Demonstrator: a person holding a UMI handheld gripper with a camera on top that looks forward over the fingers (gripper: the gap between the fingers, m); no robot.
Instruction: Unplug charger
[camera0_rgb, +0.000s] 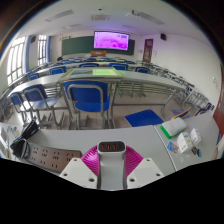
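Observation:
A white charger (111, 165) with a black top face showing red-lit ports stands upright between my fingers. My gripper (111, 160) is shut on it, with the magenta pads (92, 160) pressed against both of its sides. A white power strip (46, 157) with several sockets lies on the desk to the left of the fingers. The charger is held apart from the strip, to its right. The charger's prongs are hidden behind its body and my fingers.
Dark cables (24, 136) lie coiled beyond the power strip. A white box (172, 127) and small items sit on the desk to the right. Ahead stand a blue chair (88, 100), rows of desks, a blue book (140, 118) and a far wall screen (111, 41).

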